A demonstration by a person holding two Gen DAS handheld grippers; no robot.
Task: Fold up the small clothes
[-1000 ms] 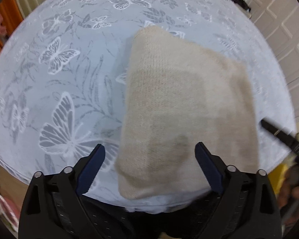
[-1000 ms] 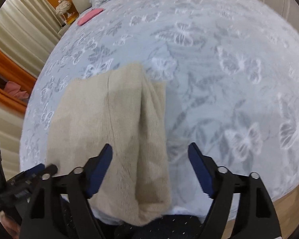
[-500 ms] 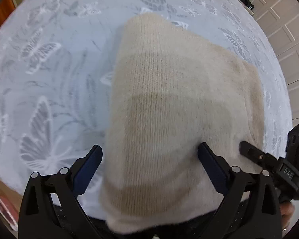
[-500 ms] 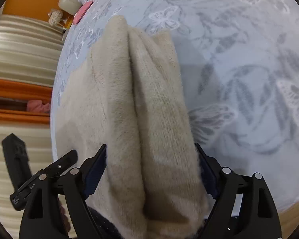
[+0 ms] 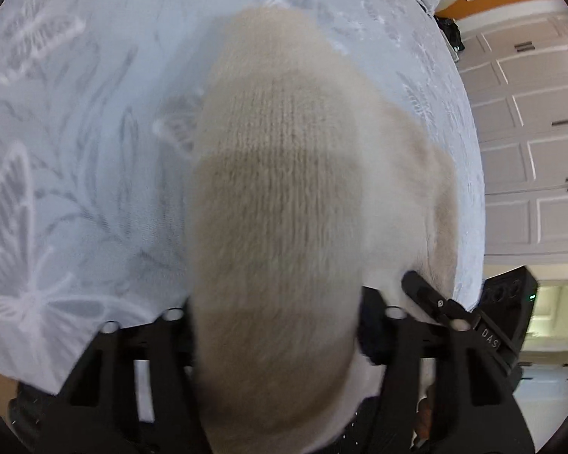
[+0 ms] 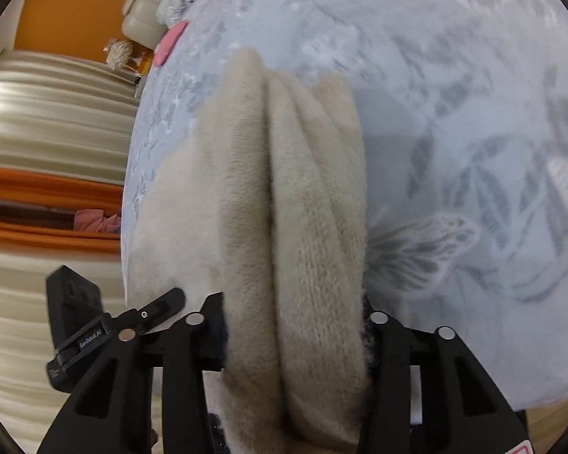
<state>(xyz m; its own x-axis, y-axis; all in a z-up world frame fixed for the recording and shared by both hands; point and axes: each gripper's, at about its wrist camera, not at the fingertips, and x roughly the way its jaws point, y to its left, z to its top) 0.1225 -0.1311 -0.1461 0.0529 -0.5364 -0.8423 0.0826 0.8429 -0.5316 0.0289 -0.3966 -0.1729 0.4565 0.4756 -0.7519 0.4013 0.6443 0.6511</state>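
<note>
A folded beige knit garment (image 5: 284,196) lies on the pale blue butterfly-print bedspread (image 5: 75,151). My left gripper (image 5: 274,325) is shut on its near left edge, the cloth bulging between the jaws. My right gripper (image 6: 293,325) is shut on the garment (image 6: 284,196) at its near right edge, where several stacked layers show. Each gripper shows in the other's view, the right one (image 5: 473,325) and the left one (image 6: 106,333). The near edge is raised off the bed.
White cupboard doors (image 5: 530,132) stand to the right of the bed. Cream and orange curtains (image 6: 49,174) hang on the left. A pink item (image 6: 170,43) lies on the far part of the bed, near a cream headboard (image 6: 144,11).
Both grippers moved in over the garment's near edge and closed on it. The near edge has lifted and the views have tilted.
</note>
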